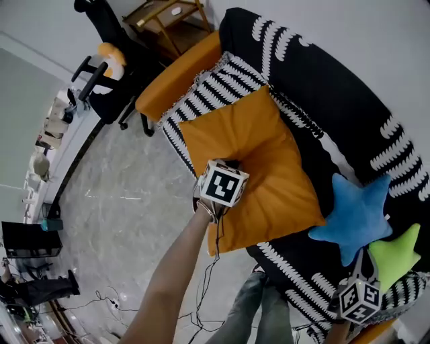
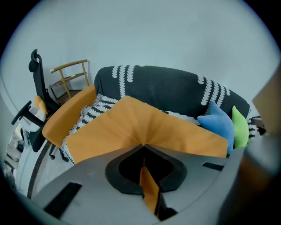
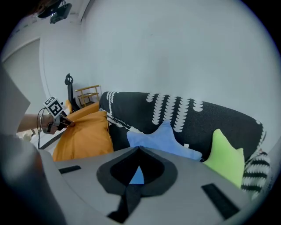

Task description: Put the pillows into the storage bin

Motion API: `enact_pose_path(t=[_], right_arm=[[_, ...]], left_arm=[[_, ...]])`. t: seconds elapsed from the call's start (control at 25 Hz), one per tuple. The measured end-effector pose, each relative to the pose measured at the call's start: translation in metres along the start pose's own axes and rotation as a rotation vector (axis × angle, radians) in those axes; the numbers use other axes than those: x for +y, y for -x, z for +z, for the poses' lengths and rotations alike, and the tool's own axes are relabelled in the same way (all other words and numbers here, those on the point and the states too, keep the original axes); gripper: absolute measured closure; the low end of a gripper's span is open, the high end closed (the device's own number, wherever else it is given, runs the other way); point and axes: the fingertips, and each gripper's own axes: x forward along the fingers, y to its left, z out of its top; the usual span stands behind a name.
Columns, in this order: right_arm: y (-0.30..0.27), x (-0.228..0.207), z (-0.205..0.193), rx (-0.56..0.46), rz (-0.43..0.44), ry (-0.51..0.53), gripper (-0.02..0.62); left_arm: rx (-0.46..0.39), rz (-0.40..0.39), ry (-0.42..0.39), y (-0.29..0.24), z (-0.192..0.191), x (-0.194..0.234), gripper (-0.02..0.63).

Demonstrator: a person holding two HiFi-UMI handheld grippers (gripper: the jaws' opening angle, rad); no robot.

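A big orange pillow (image 1: 265, 158) lies on the sofa seat. My left gripper (image 1: 230, 164) is shut on its near edge. In the left gripper view the orange fabric (image 2: 149, 191) is pinched between the closed jaws and the pillow (image 2: 131, 127) fans out beyond them. A blue star pillow (image 1: 356, 213) and a green star pillow (image 1: 396, 252) rest at the sofa's right end. My right gripper (image 1: 366, 261) sits at their lower points. In the right gripper view its jaws meet (image 3: 139, 148) with blue fabric (image 3: 137, 176) of the blue star pillow (image 3: 160, 140) between them. The green star pillow (image 3: 226, 160) lies to the right.
The black sofa (image 1: 336, 87) with white markings carries a striped throw (image 1: 201, 97) and an orange armrest (image 1: 178, 74). A black office chair (image 1: 107, 84) and a wooden rack (image 1: 168, 13) stand beyond it. Marble floor (image 1: 121, 222) with cables lies left; a person's legs (image 1: 262, 312) are below.
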Motion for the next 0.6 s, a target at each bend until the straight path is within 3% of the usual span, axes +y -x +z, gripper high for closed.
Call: enact_pose_path(t=[0.16, 0.32, 0.6], right_arm=[[0.026, 0.010, 0.008, -0.030, -0.006, -0.018, 0.594], [0.056, 0.018, 0.026, -0.071, -0.021, -0.024, 0.594], [0.120, 0.024, 0.083, -0.169, -0.042, -0.008, 0.594]], left_arm=[[-0.024, -0.007, -0.033, 0.038, 0.004, 0.003, 0.592], [-0.051, -0.076, -0.051, 0.076, 0.007, -0.011, 0.592], [-0.119, -0.121, -0.076, 0.155, 0.022, -0.036, 0.594]])
